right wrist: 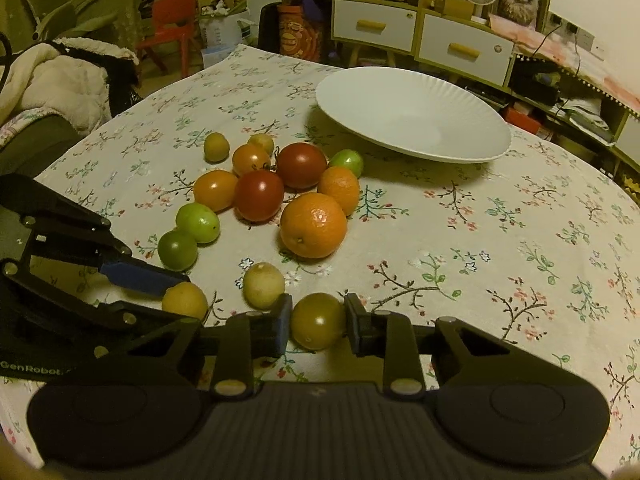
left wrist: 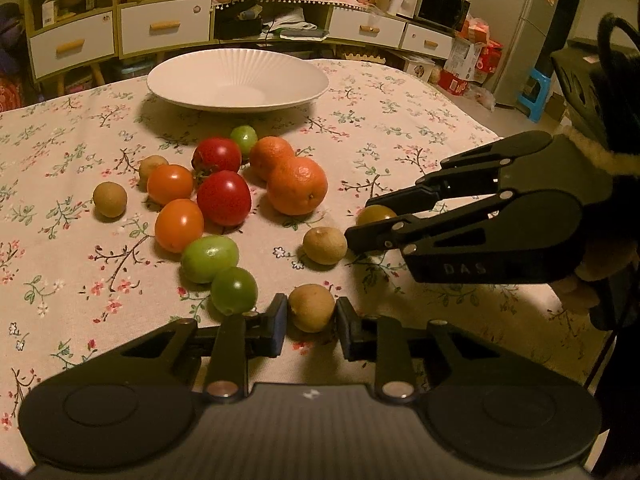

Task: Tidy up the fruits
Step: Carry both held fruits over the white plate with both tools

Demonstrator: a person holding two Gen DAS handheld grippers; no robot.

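- Floral tablecloth covers the table, cluttered shelves behind
- White plate sits empty at the far side
- Tomatoes and oranges cluster mid-table, no clear long axis
- Left gripper clamps a tan round fruit
- Right gripper clamps an olive-brown tomato on the cloth

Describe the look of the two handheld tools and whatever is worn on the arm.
Both tools, left tool and right tool, are black linkage frames with blue pads and silver pivot pins. The left reads "GenRobot", the right "DAS". A black cable and a fleecy cuff trail the right.
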